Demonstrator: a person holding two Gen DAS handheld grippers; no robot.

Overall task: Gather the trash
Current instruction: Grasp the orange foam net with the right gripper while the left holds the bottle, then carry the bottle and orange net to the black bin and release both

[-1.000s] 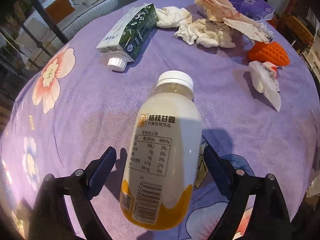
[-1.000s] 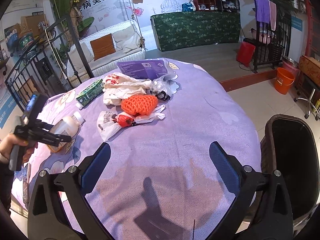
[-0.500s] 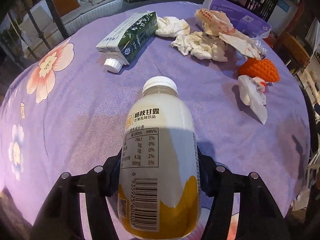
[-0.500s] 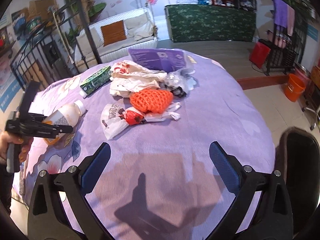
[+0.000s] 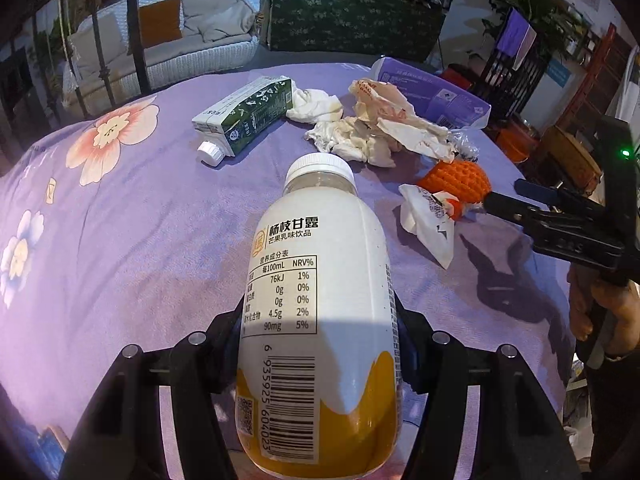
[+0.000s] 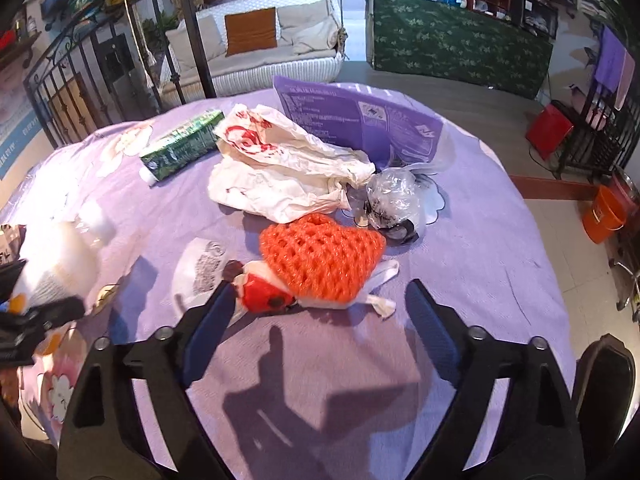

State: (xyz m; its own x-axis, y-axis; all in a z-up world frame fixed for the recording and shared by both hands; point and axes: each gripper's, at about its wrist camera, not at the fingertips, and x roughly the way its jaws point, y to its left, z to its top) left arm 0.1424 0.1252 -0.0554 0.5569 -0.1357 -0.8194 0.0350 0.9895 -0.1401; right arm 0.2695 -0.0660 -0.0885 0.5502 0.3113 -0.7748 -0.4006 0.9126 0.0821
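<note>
- Left wrist view: the left gripper (image 5: 320, 344) is clamped on a white and yellow drink bottle (image 5: 320, 320), both pads pressed to its sides, with the white cap pointing away from the camera and the bottle held clear above the purple floral tablecloth (image 5: 140, 240).
- Beyond the bottle lie a green milk carton (image 5: 246, 118) on its side, crumpled white tissues (image 5: 348, 140) and a white printed wrapper (image 5: 430, 222) touching an orange foam net (image 5: 456, 180).
- At the right edge a hand (image 5: 604, 312) holds the right gripper (image 5: 516, 200), its tips near the orange net (seen side-on).
- Right wrist view: the right gripper (image 6: 320, 312) has its jaws closing with nothing pinched; the orange foam net (image 6: 320, 258) and a red and white wrapper (image 6: 260, 296) lie just ahead, between the fingers.
- A crumpled white bag with red print (image 6: 280, 168) and a purple plastic package (image 6: 360, 120) sit farther back; a dark bin (image 6: 604, 400) shows at lower right (only partly in view).
</note>
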